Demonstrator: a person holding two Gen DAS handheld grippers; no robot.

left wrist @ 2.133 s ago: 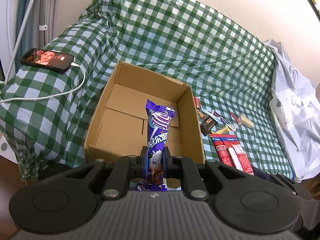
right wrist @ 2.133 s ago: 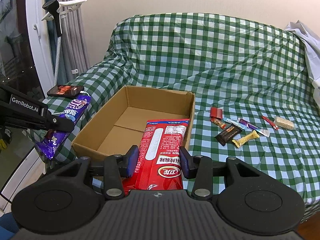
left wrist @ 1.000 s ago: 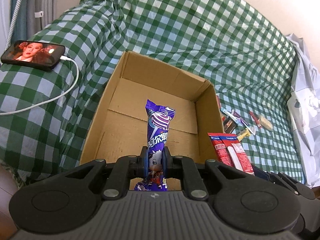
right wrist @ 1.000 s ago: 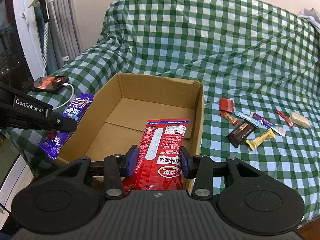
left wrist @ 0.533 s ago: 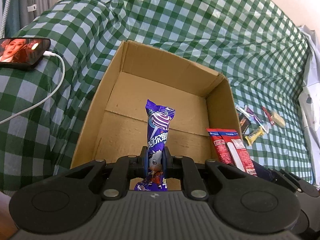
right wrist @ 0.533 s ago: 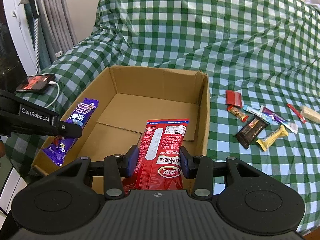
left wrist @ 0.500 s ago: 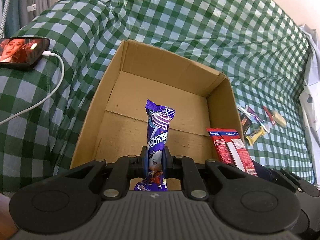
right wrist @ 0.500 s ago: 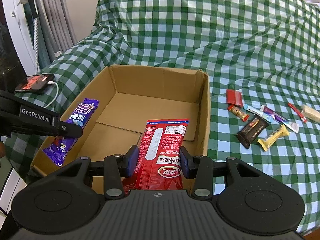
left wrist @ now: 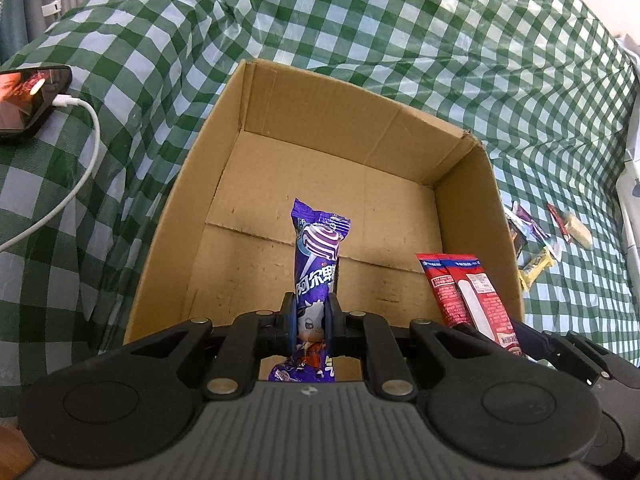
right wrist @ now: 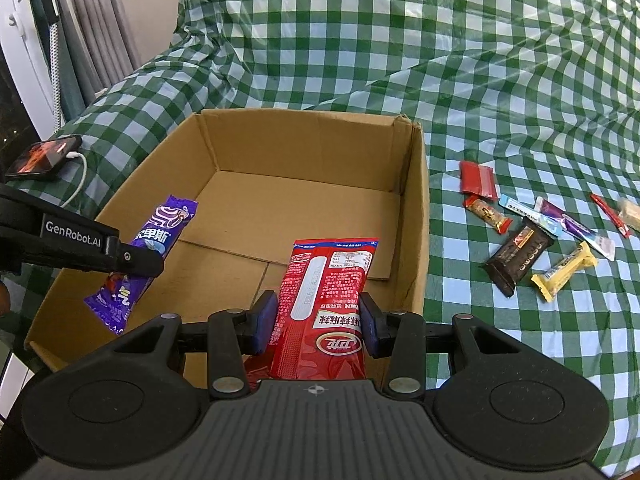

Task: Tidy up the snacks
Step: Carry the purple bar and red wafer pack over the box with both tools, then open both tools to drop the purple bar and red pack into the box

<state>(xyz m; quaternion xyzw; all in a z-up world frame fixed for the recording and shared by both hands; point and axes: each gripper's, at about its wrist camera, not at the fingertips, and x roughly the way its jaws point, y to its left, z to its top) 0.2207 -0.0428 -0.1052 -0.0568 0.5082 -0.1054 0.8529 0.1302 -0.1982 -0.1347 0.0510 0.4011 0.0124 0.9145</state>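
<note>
Left wrist view: the left gripper [left wrist: 311,322] is clamped tight on a purple candy packet [left wrist: 317,264], its blue pads pinching the packet near the lower third. The packet's long axis runs straight out along the fingers, top end pointing toward the far wall of the cardboard box [left wrist: 360,120]. Its free end hangs over the near left part of the bare box floor, not touching it as far as I can tell. At the right edge of this view, the red snack bag [left wrist: 468,292] juts in over the box's near right corner. A phone [left wrist: 28,100] on a white cable lies on the checked cloth [left wrist: 400,20] to the far left, well apart from the box.

Right wrist view: the right gripper [right wrist: 316,326] holds the red snack bag across its width, jaws at a middling spread with both pads pressing the bag's sides. The bag also lies lengthwise along the fingers, over the near right part of the box floor, close to the right wall. The left gripper comes in from the left, carrying the purple packet over the box's near left rim. Loose snacks [right wrist: 520,252] lie on the cloth to the right of the box.

Both packets hang directly above the open box, so I judge the coming move to be a short drop or lowering; each hand is already over its own side.
</note>
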